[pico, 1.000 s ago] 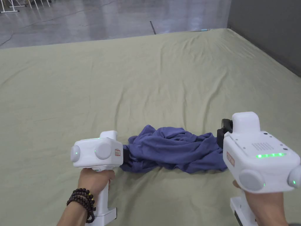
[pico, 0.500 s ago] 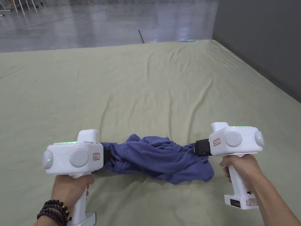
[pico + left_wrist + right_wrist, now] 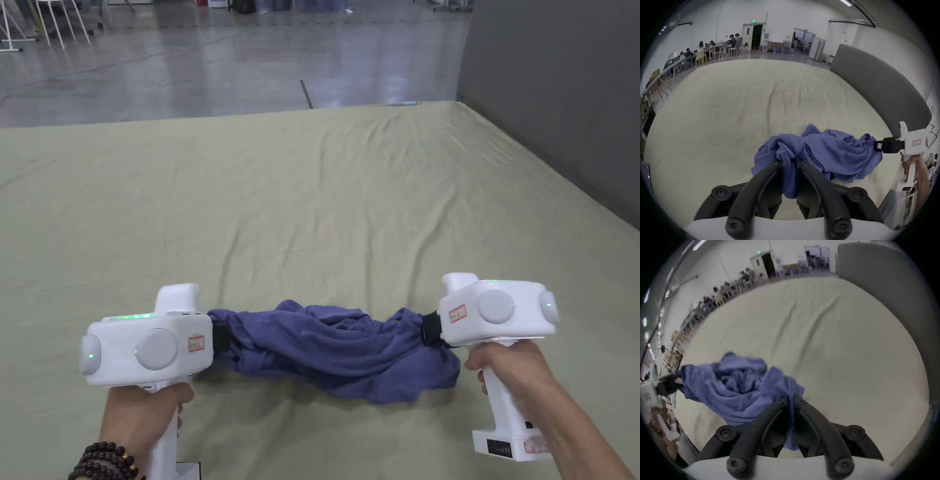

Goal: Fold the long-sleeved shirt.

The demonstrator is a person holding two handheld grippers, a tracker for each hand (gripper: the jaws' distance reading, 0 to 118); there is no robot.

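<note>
A crumpled blue long-sleeved shirt (image 3: 337,350) hangs bunched between my two grippers, low over the olive sheet (image 3: 312,206). My left gripper (image 3: 220,337) is shut on the shirt's left end; in the left gripper view the shirt (image 3: 818,152) is pinched between the black jaws of that gripper (image 3: 788,163). My right gripper (image 3: 431,328) is shut on the right end; the right gripper view shows the shirt (image 3: 730,386) as a fold squeezed in the right gripper (image 3: 791,400). The right gripper (image 3: 880,145) also appears in the left gripper view, the left gripper (image 3: 672,382) in the right gripper view.
The sheet spreads wide and wrinkled ahead and to both sides. A dark grey wall (image 3: 550,94) borders its right edge. Beyond the far edge lies a shiny floor (image 3: 219,62). People sit at tables (image 3: 705,50) far off.
Both grippers have drawn apart sideways and toward me, stretching the shirt between them and lifting it off the sheet. The right gripper has turned level from its tilted pose.
</note>
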